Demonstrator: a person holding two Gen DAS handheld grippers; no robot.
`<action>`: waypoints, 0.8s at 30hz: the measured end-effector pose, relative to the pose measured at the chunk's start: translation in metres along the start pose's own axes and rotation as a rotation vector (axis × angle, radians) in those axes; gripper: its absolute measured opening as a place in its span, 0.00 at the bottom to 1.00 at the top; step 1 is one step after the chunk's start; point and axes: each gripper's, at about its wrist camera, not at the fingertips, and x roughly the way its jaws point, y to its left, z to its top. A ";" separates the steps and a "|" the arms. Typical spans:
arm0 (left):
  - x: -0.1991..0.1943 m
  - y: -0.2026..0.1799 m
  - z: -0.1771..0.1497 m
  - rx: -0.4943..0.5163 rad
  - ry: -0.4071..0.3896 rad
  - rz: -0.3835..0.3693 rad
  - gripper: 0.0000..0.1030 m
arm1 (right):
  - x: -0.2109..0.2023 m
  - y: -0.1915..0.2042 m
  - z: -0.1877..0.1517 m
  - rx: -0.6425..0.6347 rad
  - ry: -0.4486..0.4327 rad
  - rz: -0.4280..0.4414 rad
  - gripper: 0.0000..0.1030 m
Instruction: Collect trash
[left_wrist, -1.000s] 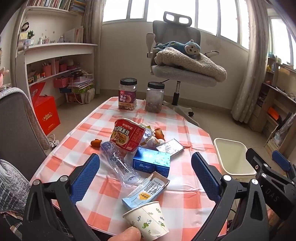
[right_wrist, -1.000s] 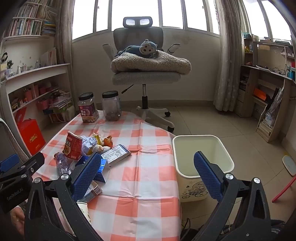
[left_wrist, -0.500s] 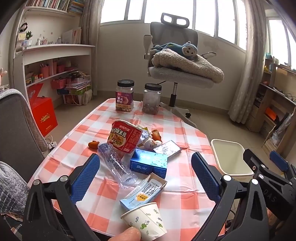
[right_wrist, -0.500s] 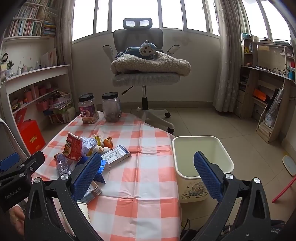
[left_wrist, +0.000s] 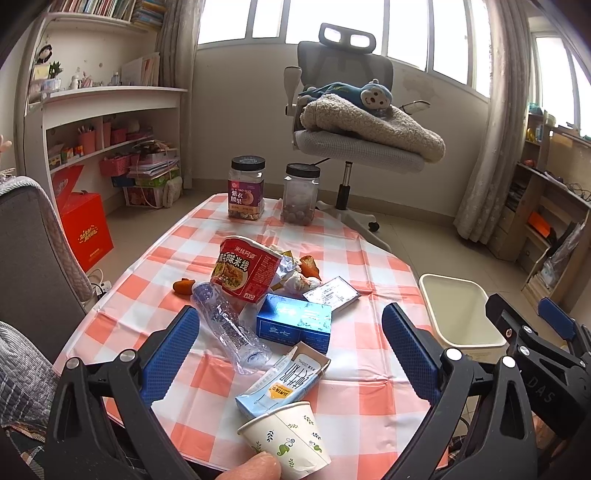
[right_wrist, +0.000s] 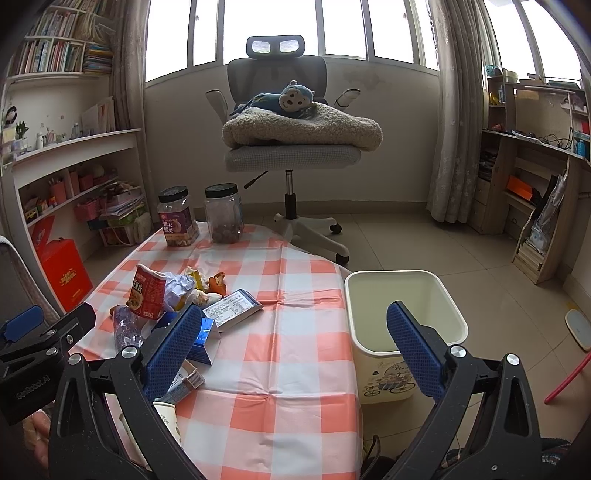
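Trash lies on the checked tablecloth: a red noodle cup on its side, a crushed clear bottle, a blue box, a milk carton, a paper cup at the near edge, a flat packet and crumpled wrappers. My left gripper hangs open above the near trash, nothing between its fingers. My right gripper is open over the table's right edge, beside the cream bin on the floor.
Two lidded jars stand at the table's far end. An office chair with a blanket and a plush toy is behind it. Shelves line the left wall, a red box on the floor. A fingertip shows by the cup.
Both grippers have stayed open. The left view has drifted slightly, so the trash sits a little further left and nearer in frame. Nothing on the table moved.
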 end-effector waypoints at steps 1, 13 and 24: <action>0.000 0.000 0.000 0.000 0.001 -0.001 0.93 | 0.000 0.000 0.000 0.000 0.000 0.000 0.93; 0.001 -0.001 -0.003 -0.003 0.003 0.000 0.93 | -0.001 0.000 0.000 0.000 -0.001 0.001 0.93; 0.001 0.001 -0.004 -0.001 0.000 -0.002 0.93 | -0.001 0.000 0.000 0.000 -0.003 0.001 0.93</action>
